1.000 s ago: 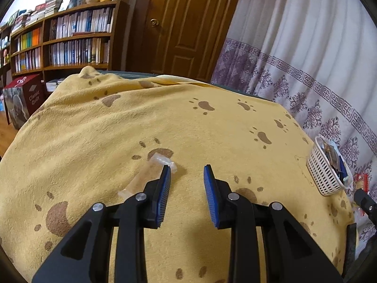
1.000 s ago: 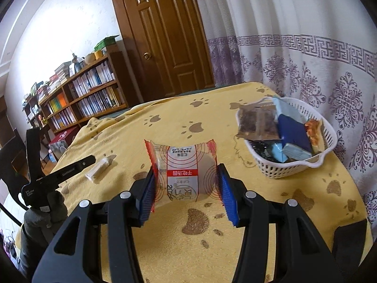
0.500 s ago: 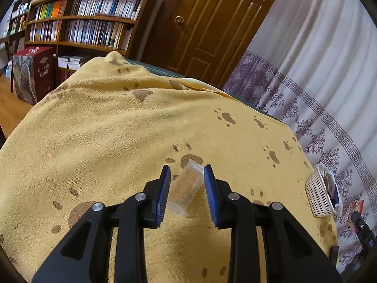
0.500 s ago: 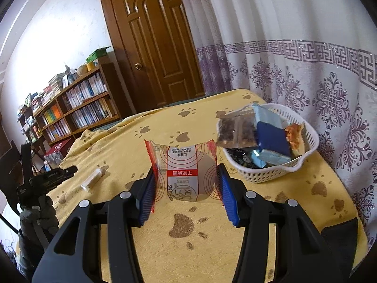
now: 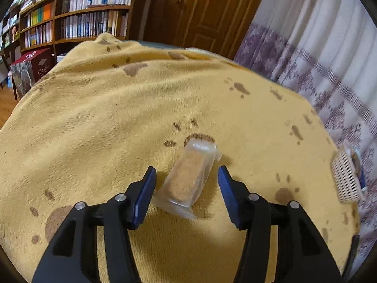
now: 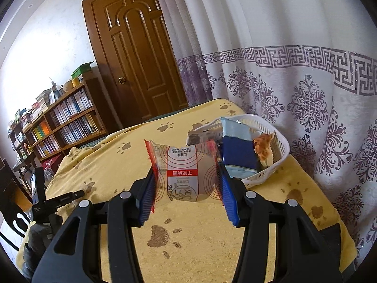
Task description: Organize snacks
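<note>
Curtain (image 6: 294,75), white with purple pattern and a key-pattern band, hangs behind the tabletop on the right; brown panelled door (image 6: 139,54) left of it; bookcase (image 5: 77,21) full of books further left, a dark red box (image 5: 35,68) on the floor at its foot.

Tabletop (image 5: 117,108) covered by a yellow blanket printed with brown paw marks; the blanket lies in soft folds at the far edge.

Basket (image 6: 280,151), white plastic lattice, sits on the tabletop near the curtain; it holds several packets, among them a blue one (image 6: 238,153), a pale blue one above it, a dark one at the left side, and an orange-brown one against the right wall; the same basket shows blurred at the right edge of the left wrist view (image 5: 346,176).

Right tool (image 6: 186,188) clamped on a snack (image 6: 186,172), a clear wrapper with red edges, red rings and a red label band, printing upside down; the snack is held off the blanket, in front of and just left of the basket; both blue pads press its sides.

Left tool (image 5: 186,193) stands apart, pads either side of a clear-wrapped brown bar (image 5: 190,176); the bar lies on the blanket between the pads, touching neither, tilted slightly rightward away from the camera, its far end over a paw mark; the picture is slightly blurred.

The left tool also shows low at the left of the right wrist view (image 6: 70,195), small and dark above the blanket.
</note>
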`<state>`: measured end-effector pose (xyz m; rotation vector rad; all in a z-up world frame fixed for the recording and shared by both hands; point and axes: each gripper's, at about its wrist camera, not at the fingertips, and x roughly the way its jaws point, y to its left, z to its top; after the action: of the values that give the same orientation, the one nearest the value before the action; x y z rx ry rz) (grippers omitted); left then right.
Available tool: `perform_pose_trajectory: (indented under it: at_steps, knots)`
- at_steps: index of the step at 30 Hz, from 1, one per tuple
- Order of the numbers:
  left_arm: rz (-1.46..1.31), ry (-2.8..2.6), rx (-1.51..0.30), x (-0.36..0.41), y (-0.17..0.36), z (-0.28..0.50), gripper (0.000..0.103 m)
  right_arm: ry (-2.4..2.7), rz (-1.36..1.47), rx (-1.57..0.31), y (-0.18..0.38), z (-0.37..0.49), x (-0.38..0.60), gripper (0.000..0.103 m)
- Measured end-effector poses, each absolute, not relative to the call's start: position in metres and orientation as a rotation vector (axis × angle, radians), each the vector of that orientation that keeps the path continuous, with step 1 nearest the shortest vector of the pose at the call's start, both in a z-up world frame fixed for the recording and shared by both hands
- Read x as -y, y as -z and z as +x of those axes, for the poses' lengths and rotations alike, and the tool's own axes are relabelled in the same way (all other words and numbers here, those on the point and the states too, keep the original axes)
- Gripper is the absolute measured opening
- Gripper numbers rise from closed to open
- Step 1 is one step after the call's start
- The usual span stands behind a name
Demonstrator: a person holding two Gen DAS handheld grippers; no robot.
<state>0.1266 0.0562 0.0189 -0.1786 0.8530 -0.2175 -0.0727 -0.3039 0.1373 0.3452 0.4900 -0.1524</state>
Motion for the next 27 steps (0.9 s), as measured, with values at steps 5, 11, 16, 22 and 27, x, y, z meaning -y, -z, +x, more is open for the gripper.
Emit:
perform_pose_trajectory:
  at_steps: [5,11,16,22,27]
  knots:
    - [-0.09,0.215,-0.854,-0.044,-0.016,0.126,0.043,0.155,0.346,-0.487,-0.136,-0.072,0.306,0.051]
    - [-0.086,0.247,-0.803,-0.044,-0.024,0.115,0.034,0.169,0.354,-0.478,-0.135,-0.074,0.309,0.051]
    - [-0.088,0.267,-0.747,-0.042,-0.04,0.101,0.034,0.201,0.365,-0.469,-0.134,-0.078,0.32,0.051]
    - [-0.093,0.314,-0.691,-0.036,-0.058,0.086,0.03,0.279,0.372,-0.44,-0.139,-0.084,0.348,0.051]
    - [-0.09,0.297,-0.698,-0.035,-0.058,0.086,0.031,0.311,0.364,-0.429,-0.143,-0.072,0.367,0.051]
